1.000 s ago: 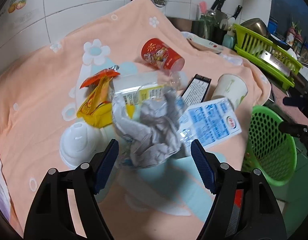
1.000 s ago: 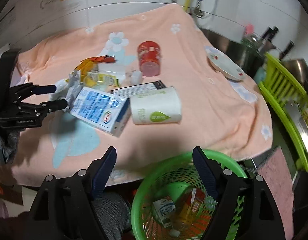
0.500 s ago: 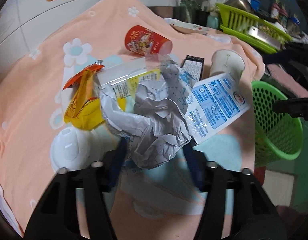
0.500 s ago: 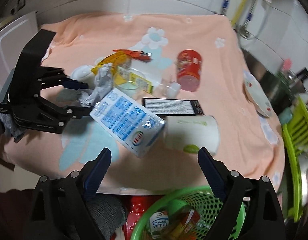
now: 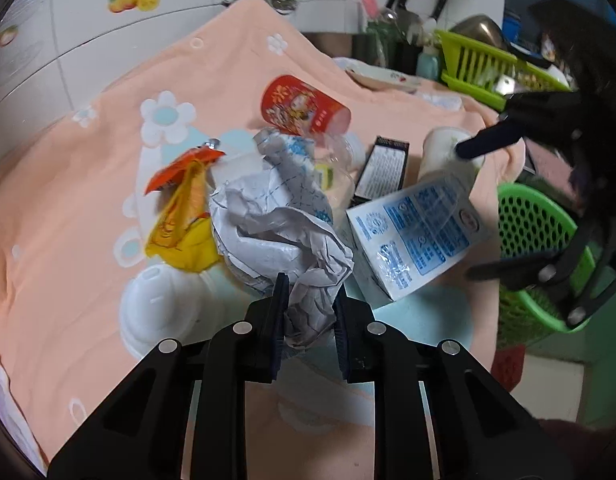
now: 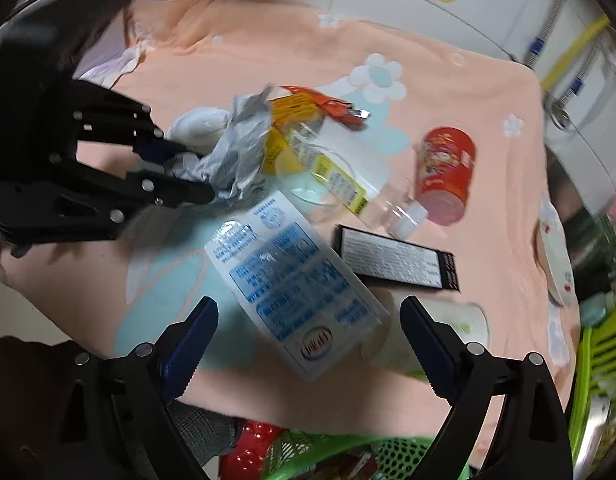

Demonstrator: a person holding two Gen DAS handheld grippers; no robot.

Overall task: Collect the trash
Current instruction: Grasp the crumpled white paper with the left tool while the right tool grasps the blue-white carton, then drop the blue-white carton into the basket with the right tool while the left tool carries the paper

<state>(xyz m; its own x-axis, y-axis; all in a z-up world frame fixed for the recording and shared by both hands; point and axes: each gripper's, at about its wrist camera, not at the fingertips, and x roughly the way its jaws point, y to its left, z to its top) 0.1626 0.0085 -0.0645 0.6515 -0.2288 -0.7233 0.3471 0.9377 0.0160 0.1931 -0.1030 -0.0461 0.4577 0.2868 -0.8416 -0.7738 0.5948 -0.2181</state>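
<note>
My left gripper (image 5: pixel 309 300) is shut on a crumpled grey-white paper wad (image 5: pixel 283 232), which also shows in the right wrist view (image 6: pixel 231 152). My right gripper (image 6: pixel 308 320) is open, its fingers on either side of a blue-and-white milk carton (image 6: pixel 295 284) lying on the peach cloth; the carton also shows in the left wrist view (image 5: pixel 416 236). Other trash lies around: a yellow-orange wrapper (image 5: pixel 183 208), a red cup (image 5: pixel 303 106), a clear plastic bottle (image 6: pixel 336 188), a black box (image 6: pixel 396 258), a white paper cup (image 6: pixel 440 336) and a white lid (image 5: pixel 159 304).
A green mesh basket (image 5: pixel 532 248) with trash in it stands below the table's front edge, also in the right wrist view (image 6: pixel 348 456). A green dish rack (image 5: pixel 488 68), a plate (image 5: pixel 384 76) and knives stand at the far right. A tiled wall lies behind.
My left gripper has shut on the paper wad. My right gripper has moved from above the basket to over the milk carton, staying open.
</note>
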